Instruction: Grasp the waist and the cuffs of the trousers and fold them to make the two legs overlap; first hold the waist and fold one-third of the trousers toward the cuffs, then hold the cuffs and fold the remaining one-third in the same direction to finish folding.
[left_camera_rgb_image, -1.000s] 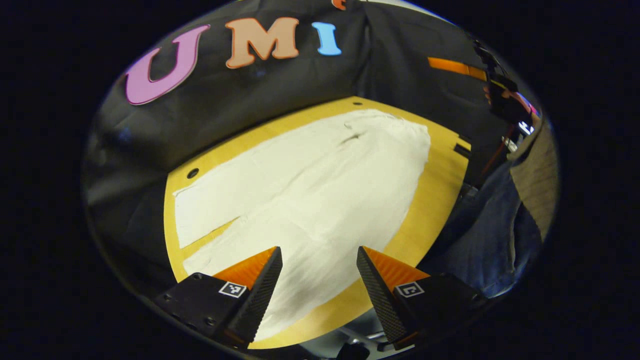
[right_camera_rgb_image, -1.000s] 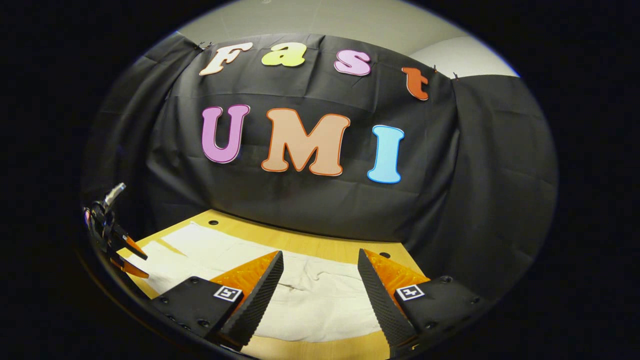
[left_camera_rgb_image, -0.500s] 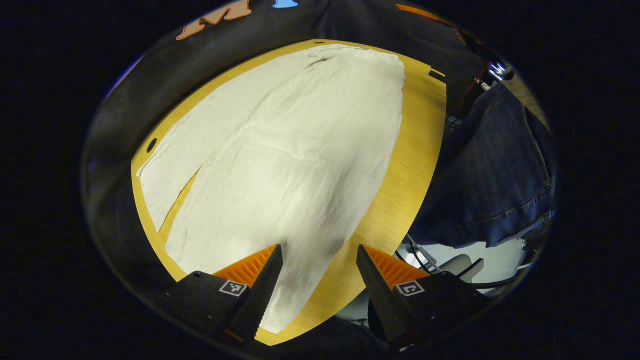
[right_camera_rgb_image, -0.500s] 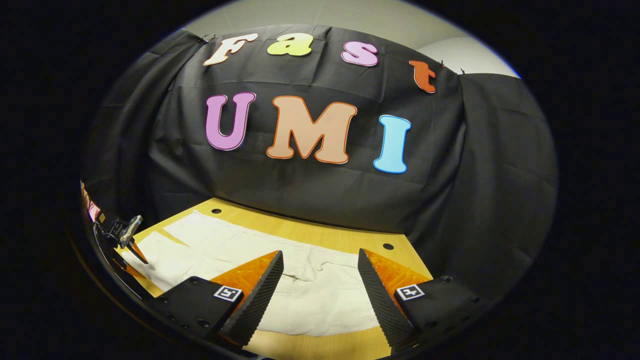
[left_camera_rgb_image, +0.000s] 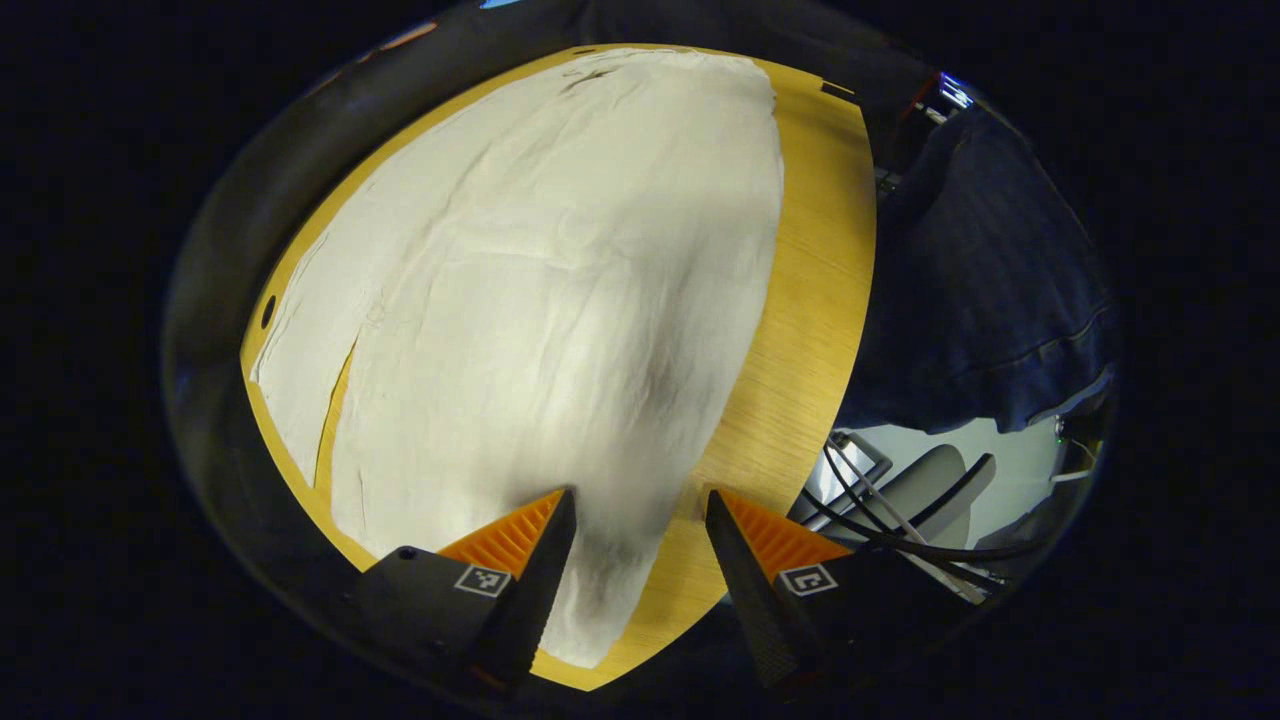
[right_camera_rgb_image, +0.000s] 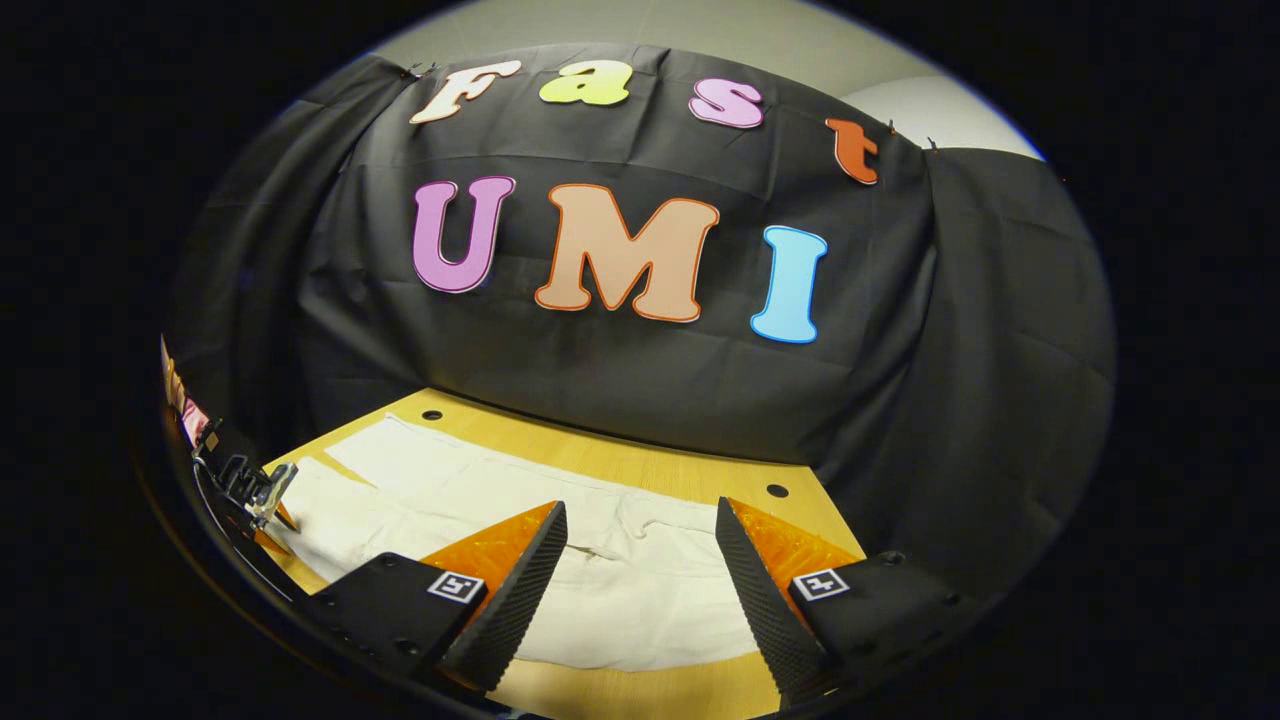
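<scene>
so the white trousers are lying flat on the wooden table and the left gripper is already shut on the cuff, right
Not quite. The white trousers do lie flat on the wooden table, but the left gripper is open, not shut on the cuff. The left gripper view shows its two fingers spread apart over the near trouser leg's cuff end, with cloth and table visible in the gap between them.

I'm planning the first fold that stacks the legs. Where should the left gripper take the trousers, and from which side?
Probably the near leg's cuff edge on the trousers, just ahead of the open left gripper. Come down from the table's front side: the fabric lies flat, and that hem is a free edge.
</scene>
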